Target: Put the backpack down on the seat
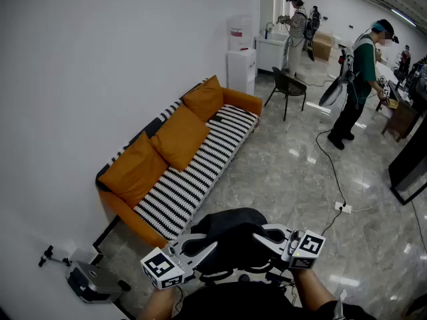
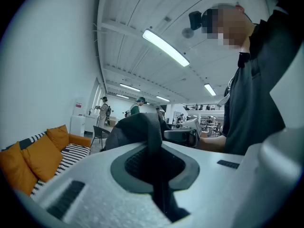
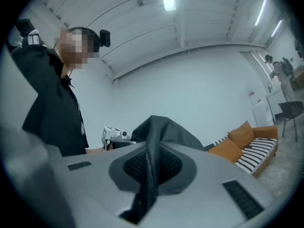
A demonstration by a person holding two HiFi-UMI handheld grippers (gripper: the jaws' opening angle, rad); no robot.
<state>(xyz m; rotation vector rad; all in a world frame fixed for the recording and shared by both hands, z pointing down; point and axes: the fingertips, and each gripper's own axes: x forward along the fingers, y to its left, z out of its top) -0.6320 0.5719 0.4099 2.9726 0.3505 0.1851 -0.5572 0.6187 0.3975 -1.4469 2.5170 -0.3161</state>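
Left hand-held gripper (image 1: 208, 248) and right hand-held gripper (image 1: 261, 240) — each with jaws drawn narrow, pinched on a dark strap (image 2: 154, 156) of the black backpack (image 1: 230, 227). The backpack hangs between them, clear of the sofa (image 1: 200, 153), near its nearer end. The marble floor (image 1: 280, 179) is open rightward — a person (image 1: 353, 85) stands well apart.

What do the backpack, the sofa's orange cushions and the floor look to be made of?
Backpack: soft, dark, matte fabric, probably a woven synthetic; it folds and drapes limply.
Orange cushions: matte upholstery cloth, plump with soft creases.
Floor: polished stone or stone-look tile, with grey veining and glossy reflections of the lights.
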